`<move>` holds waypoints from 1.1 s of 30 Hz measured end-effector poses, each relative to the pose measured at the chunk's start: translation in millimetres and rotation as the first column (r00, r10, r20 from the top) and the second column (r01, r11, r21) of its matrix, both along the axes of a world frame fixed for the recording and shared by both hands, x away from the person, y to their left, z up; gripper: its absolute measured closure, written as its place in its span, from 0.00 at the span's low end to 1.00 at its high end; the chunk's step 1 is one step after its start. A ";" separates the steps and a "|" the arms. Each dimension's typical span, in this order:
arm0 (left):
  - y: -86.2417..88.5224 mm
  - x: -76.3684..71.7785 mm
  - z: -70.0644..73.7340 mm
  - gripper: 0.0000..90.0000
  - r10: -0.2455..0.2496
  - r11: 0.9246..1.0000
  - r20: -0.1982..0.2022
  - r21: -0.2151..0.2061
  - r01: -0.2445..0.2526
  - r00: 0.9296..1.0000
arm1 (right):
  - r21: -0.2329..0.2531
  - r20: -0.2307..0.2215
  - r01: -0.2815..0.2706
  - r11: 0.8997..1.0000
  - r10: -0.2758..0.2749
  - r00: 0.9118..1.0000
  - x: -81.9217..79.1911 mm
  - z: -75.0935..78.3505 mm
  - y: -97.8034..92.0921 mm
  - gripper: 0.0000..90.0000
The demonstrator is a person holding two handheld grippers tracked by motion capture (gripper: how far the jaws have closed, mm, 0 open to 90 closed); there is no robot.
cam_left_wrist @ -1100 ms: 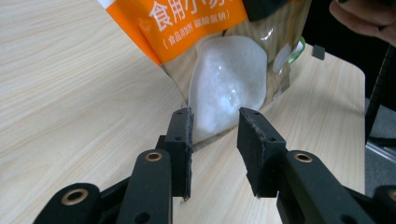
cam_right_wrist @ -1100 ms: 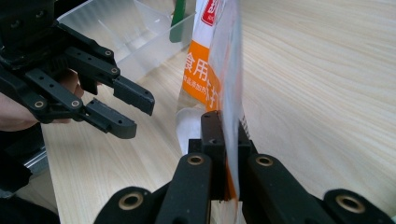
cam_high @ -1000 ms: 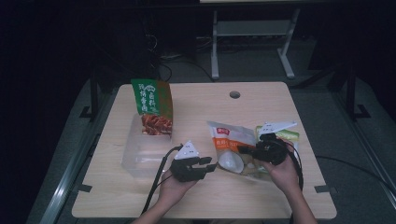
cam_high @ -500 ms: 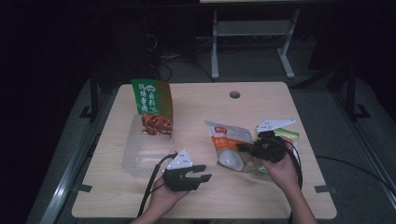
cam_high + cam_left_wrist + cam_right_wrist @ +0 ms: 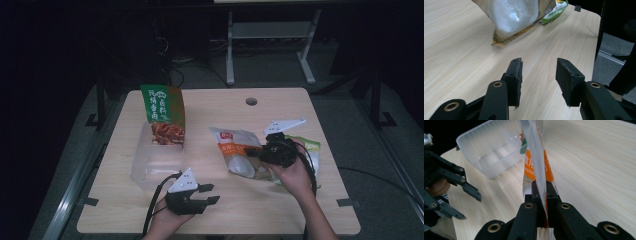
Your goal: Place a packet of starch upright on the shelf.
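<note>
The right hand-held gripper (image 5: pixel 541 195) has its jaws closed on the edge of an orange-and-clear snack pouch (image 5: pixel 536 160), which lies on the light wooden worktop (image 5: pixel 215 210) toward its right side, on top of a green packet (image 5: pixel 311 146). The left hand-held gripper (image 5: pixel 210 194) is near the front edge of the worktop with its jaws apart and nothing between them — its fingertips point toward the pouch. A clear plastic container (image 5: pixel 155 162) sits at the left, and a green and brown bag (image 5: pixel 162 115) stands upright in its far end.
</note>
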State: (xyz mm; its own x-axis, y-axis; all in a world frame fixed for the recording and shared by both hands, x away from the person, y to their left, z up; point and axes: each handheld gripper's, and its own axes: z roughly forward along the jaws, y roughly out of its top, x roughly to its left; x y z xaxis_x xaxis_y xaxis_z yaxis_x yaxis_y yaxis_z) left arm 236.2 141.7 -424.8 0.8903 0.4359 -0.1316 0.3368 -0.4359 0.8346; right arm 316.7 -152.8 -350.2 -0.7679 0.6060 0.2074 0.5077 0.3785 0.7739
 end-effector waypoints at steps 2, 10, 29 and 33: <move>0.8 0.0 0.4 0.62 0.001 1.000 0.003 -0.003 -0.001 1.000 | 0.000 0.002 -0.005 1.000 0.005 1.000 0.9 2.1 2.2 1.00; 1.6 -3.0 1.5 0.60 -0.016 1.000 0.023 -0.006 0.016 1.000 | 0.004 0.029 -0.041 0.999 0.041 0.999 9.4 22.7 28.9 1.00; 2.2 -7.3 3.1 0.58 -0.037 0.999 0.044 -0.018 0.037 0.998 | 0.032 0.066 -0.128 0.991 0.126 0.990 30.0 50.9 80.2 1.00; 3.9 -7.6 4.5 0.58 -0.034 0.999 0.049 -0.019 0.035 0.998 | 0.043 0.070 -0.152 0.988 0.148 0.986 34.0 53.8 93.0 1.00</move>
State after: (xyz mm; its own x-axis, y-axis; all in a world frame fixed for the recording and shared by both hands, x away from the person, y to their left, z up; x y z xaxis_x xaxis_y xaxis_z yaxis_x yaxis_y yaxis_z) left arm 228.6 145.6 -420.4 0.9104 0.4025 -0.0962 0.2807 -0.4297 0.8582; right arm 350.7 -59.8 -296.4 -0.8624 0.4735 0.1791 0.3952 0.4085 0.8228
